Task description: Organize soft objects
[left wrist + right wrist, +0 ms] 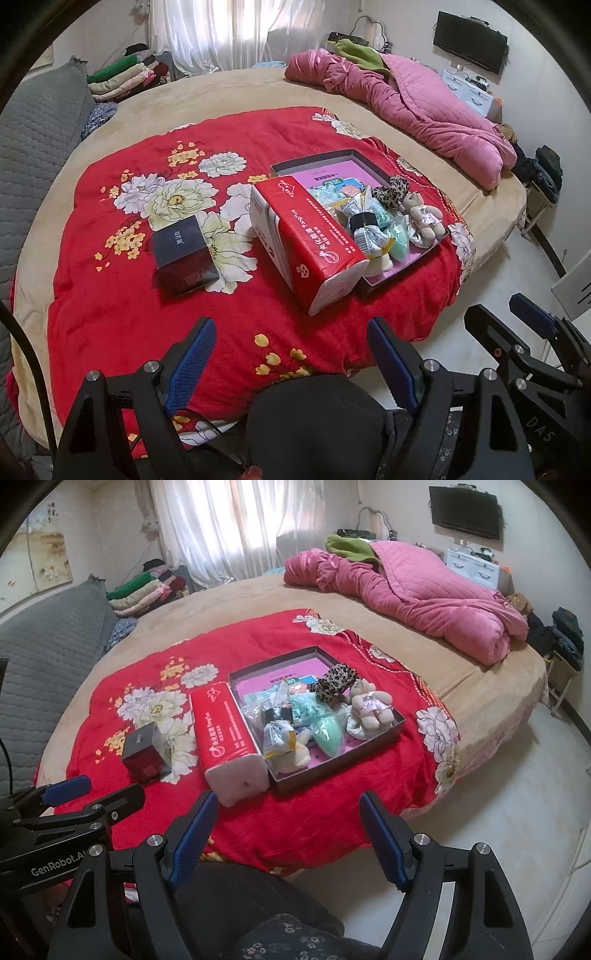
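A shallow dark box (406,269) (373,738) with a pink floor lies on the red flowered blanket (122,306) (325,819). It holds a small teddy bear (424,218) (369,705), a leopard-print soft item (391,192) (336,681), a mint green soft piece (399,243) (328,734) and several wrapped packets. A red tissue pack (306,243) (229,734) leans against the box's left side. A dark small box (184,254) (144,753) stands further left. My left gripper (291,354) (92,794) is open and empty, short of the objects. My right gripper (286,830) (517,314) is open and empty beside it.
A pink quilt (424,110) (424,594) lies bunched at the bed's far right. Folded clothes (129,77) (147,590) are stacked at the far left by the curtain. A grey padded headboard (33,147) (44,653) runs along the left. White floor (498,812) is to the right.
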